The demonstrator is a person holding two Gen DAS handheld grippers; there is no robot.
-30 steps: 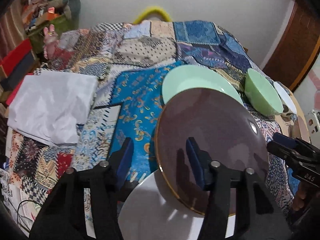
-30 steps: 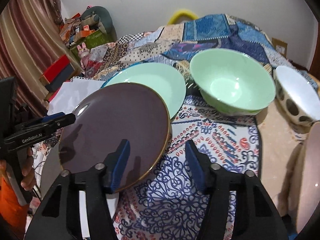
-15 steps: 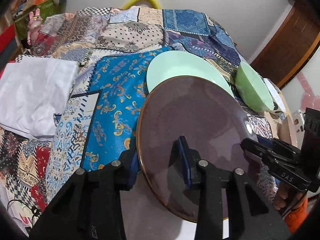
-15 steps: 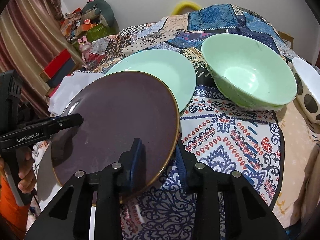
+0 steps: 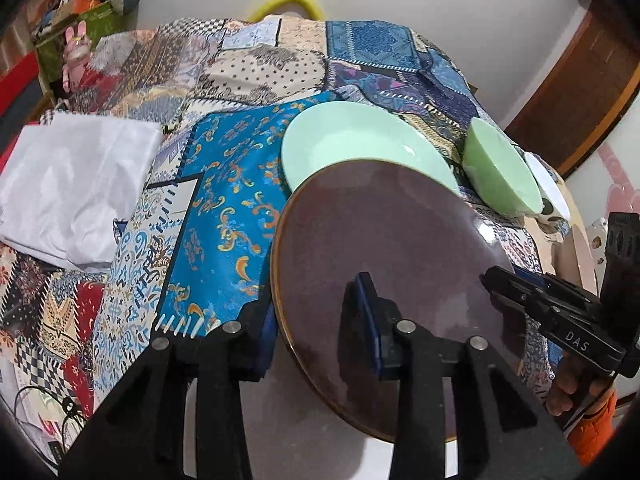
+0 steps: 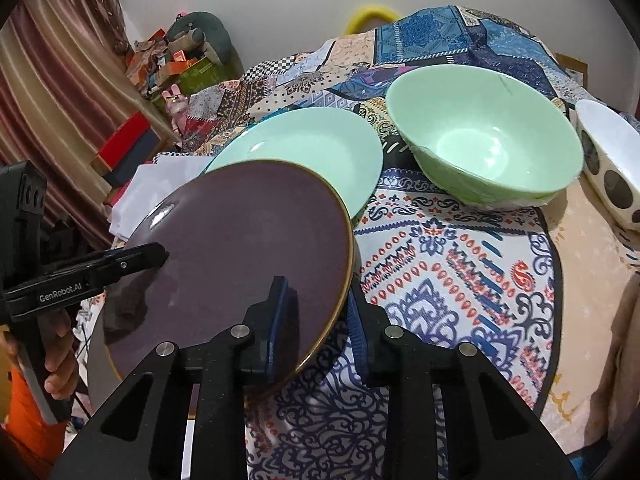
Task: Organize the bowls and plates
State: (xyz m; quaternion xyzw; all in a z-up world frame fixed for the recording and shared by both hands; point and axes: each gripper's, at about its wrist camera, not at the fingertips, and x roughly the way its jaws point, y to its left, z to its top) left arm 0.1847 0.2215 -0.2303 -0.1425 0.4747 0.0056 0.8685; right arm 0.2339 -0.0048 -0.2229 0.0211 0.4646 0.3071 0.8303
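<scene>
both grippers have hold of the dark purple plate (image 5: 384, 280) by its rim, one on each side. the left gripper (image 5: 316, 328) pinches the near left edge, one blue pad on top of the plate and one under it. the right gripper (image 6: 316, 312) pinches the near right edge the same way, and its jaws have just been closing onto the rim, so they are nearly together with the plate between them. the left jaws closed on it a bit sooner

the step in hand looks like picking up the purple plate to stack it. it is tipped up, its far edge over the near part of the light green plate (image 6: 312, 148), and its near edge over a white plate (image 5: 304, 440) below. it is hard to tell if it touches either one

next, both hands need to lift together and keep the plate level, so it does not slip out of the pads or twist. then it could go down flat on the green plate

the green bowl (image 6: 484, 148) sits just beside the green plate on the right, and a white bowl with dark spots (image 6: 608, 164) is past that, at the cloth's edge. a white folded cloth (image 5: 72, 184) lies off to the left, well apart. the bowl is the closest thing to bump
</scene>
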